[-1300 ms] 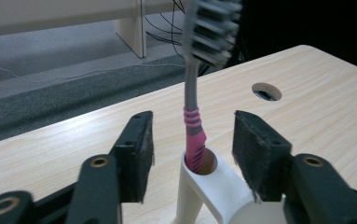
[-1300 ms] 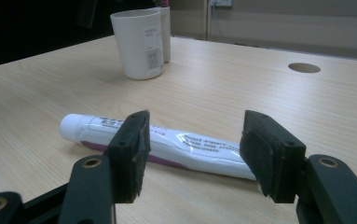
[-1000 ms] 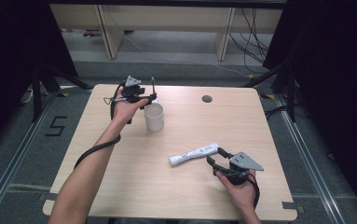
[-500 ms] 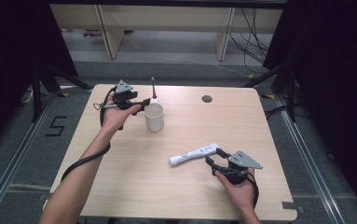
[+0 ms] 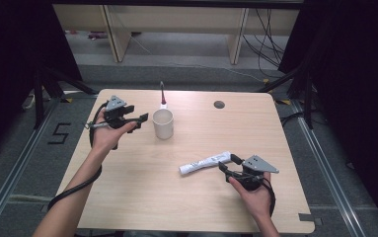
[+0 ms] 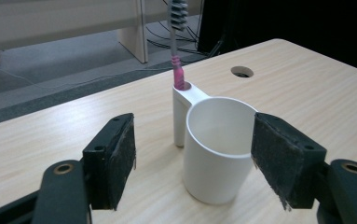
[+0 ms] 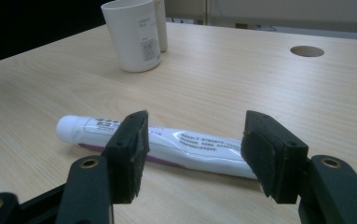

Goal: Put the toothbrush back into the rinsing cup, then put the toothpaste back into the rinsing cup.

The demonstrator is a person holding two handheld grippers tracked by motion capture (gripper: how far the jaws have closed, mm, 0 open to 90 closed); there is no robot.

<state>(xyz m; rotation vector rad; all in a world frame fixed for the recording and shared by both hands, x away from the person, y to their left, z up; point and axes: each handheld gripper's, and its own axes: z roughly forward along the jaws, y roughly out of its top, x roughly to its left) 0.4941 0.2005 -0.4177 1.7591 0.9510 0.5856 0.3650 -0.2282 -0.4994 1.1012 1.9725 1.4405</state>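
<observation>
Wooden desk (image 5: pixel 142 197): left gripper (image 5: pixel 138 120) jaws just opened, empty beside cup (image 5: pixel 163 123) with toothbrush (image 5: pixel 162 93) parked upright; right gripper (image 5: pixel 226 164) jaws open, poised at toothpaste tube (image 5: pixel 205 162).

On the wooden table (image 5: pixel 142 197), the left gripper (image 5: pixel 139 121) hangs just left of the white cup (image 5: pixel 163 123), its jaws spread wide with nothing between them, having just been opening. A toothbrush (image 5: pixel 162 93) stands upright in the holder at the cup's far side. Near the right front, the right gripper (image 5: pixel 227 164) sits with parted jaws at the end of the white toothpaste tube (image 5: pixel 204 162), which lies flat.
</observation>
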